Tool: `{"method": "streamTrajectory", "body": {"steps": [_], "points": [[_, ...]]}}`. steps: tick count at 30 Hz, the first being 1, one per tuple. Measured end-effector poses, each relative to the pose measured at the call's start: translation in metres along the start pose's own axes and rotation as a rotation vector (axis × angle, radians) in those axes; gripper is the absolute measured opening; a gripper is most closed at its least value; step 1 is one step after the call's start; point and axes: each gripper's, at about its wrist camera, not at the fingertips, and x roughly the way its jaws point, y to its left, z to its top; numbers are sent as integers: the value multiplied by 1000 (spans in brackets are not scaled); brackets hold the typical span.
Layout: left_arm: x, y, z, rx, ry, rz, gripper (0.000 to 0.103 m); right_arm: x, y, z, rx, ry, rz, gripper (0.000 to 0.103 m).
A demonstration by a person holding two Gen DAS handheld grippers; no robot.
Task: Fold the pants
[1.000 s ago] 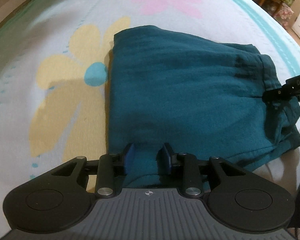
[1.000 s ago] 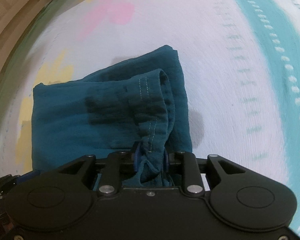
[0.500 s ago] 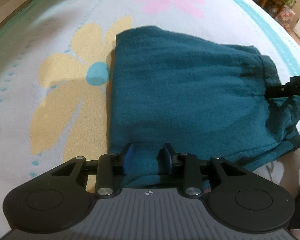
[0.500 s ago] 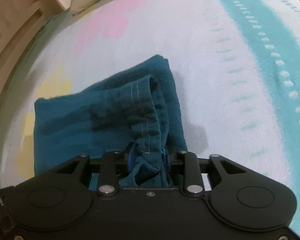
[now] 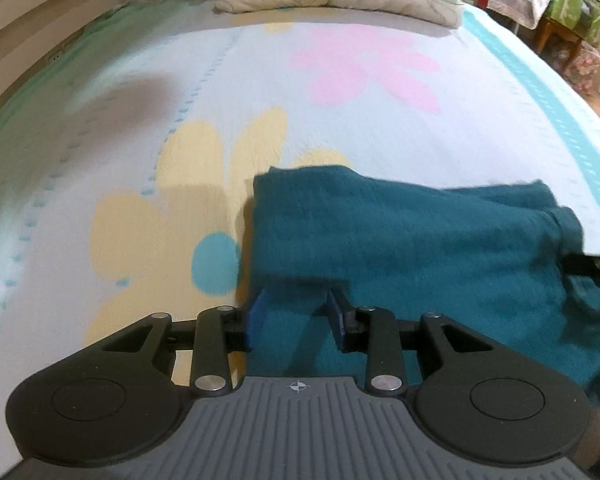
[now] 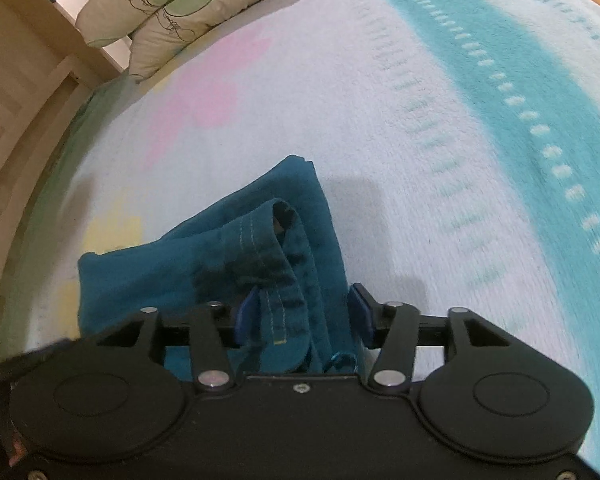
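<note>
Folded teal pants on a flowered bedspread, a gripper at each end.

The pants [image 5: 400,240] lie folded in a rough rectangle on the bedspread [image 5: 340,120], their left edge beside a yellow flower print [image 5: 160,216]. The left gripper [image 5: 296,318] stands with jaws parted over the near edge, pads clear of the cloth. The right gripper [image 6: 304,316] is opening, the stitched waistband [image 6: 276,276] loose between its blue pads. A leaf-print pillow [image 6: 172,4] sits at the bed's head.
</note>
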Motion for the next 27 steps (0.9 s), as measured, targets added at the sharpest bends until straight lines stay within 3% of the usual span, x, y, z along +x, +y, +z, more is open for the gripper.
{"method": "streamTrajectory", "body": {"steps": [6,12,16,21,27], "points": [[27,6,5,-13,40,9,33,12,2,4,-22,-8,28,64],[35,8,10,25,17,14,43,22,21,6,-155,-32,-6,72],[34,20,12,-36,21,-40,45,22,27,5,-186,-35,-9,76],[27,38,-10,-101,14,-106,47,19,23,4,-160,-28,14,76],[9,34,-37,-26,22,-129,50,21,26,1,-184,-17,10,78]]}}
